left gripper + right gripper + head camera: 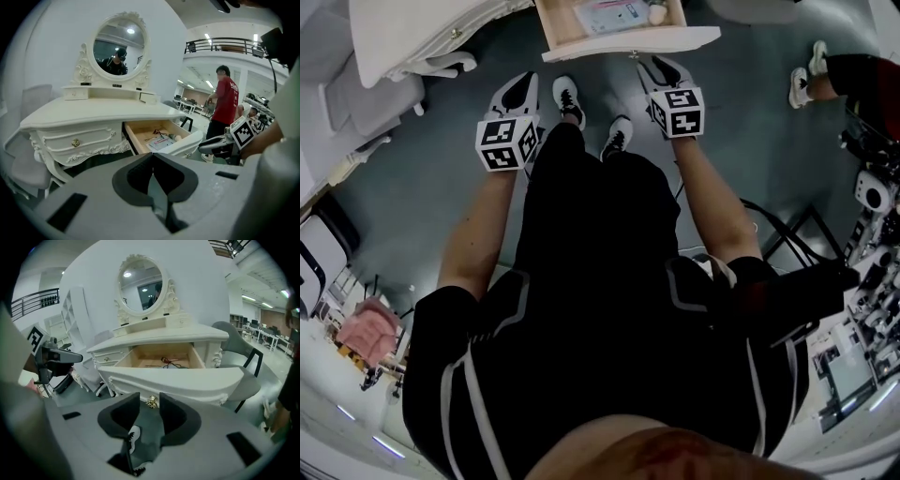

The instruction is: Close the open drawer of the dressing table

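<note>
The white dressing table (93, 112) with its oval mirror (119, 49) stands in front of me. Its right-hand drawer (159, 355) is pulled far out and shows a wooden inside with a black cable, papers and small items. In the head view the drawer (581, 42) juts out at the top edge. My right gripper (150, 398) is open just below the curved drawer front (197, 380). The gold knob (151, 402) shows in the gap at its fingertips. My left gripper (151, 155) is shut and empty, left of the drawer and back from the table. In the head view the left gripper (520, 89) hangs lower than the right gripper (661, 67).
A grey chair (234, 341) stands right of the table and another grey chair (28, 101) to its left. A person in a red shirt (224, 101) stands off to the right, their shoes (806, 80) on the grey floor. Equipment (872, 281) crowds the far right.
</note>
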`<move>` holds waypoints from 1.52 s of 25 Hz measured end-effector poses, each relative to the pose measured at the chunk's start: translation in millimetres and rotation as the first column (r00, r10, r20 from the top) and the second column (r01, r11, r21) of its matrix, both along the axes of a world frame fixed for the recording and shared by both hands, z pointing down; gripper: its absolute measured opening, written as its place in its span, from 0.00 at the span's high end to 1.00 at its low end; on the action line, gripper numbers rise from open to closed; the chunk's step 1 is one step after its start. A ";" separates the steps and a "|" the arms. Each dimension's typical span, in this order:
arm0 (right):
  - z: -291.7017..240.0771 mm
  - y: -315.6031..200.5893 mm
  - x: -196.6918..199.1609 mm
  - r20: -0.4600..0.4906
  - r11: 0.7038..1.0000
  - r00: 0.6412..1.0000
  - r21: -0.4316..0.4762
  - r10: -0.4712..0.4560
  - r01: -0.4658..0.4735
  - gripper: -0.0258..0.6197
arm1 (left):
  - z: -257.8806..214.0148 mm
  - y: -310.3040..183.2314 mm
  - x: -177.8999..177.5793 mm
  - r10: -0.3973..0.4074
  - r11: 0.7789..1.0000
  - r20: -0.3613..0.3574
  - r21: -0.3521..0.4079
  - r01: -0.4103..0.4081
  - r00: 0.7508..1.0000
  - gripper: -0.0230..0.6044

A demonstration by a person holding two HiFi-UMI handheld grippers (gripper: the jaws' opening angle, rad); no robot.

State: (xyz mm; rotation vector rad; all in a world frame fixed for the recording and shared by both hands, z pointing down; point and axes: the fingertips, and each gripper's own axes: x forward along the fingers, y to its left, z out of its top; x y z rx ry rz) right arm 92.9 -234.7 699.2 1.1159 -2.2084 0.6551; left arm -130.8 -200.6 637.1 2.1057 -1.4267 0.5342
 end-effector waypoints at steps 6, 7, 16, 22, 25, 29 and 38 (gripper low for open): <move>36.5 -3.0 -9.8 -0.019 0.999 1.000 -0.051 0.013 -0.014 0.73 | 25.1 -5.1 -7.9 0.010 1.000 0.042 -0.028 -0.008 0.999 0.96; 40.8 -2.8 -11.1 -0.021 0.998 1.000 -0.057 0.018 -0.019 0.73 | 27.6 -5.9 -8.6 0.007 0.999 0.048 -0.031 -0.005 0.999 0.96; 55.1 -4.0 -15.7 -0.046 0.995 0.996 -0.067 0.070 -0.073 0.68 | 31.0 -0.8 0.5 0.042 0.998 0.043 -0.047 -0.040 0.998 0.96; 58.0 -13.6 -19.1 -0.055 0.994 0.995 -0.069 0.084 -0.088 0.71 | 39.7 -4.4 -0.3 0.052 0.997 0.045 -0.062 -0.049 0.998 0.96; 57.7 -15.4 -20.3 -0.069 0.994 0.995 -0.066 0.077 -0.082 0.72 | 41.1 -5.6 -1.2 0.067 0.995 0.046 -0.071 -0.064 0.997 0.96; 60.7 -17.1 -18.2 -0.063 0.992 0.994 -0.077 0.091 -0.096 0.75 | 46.1 -8.4 2.3 0.078 0.995 0.053 -0.073 -0.074 0.996 0.96; 57.4 -34.4 -21.1 -0.066 0.989 0.992 -0.100 0.103 -0.110 0.75 | 32.2 -20.9 -10.1 0.056 0.997 0.040 -0.056 -0.054 0.998 0.96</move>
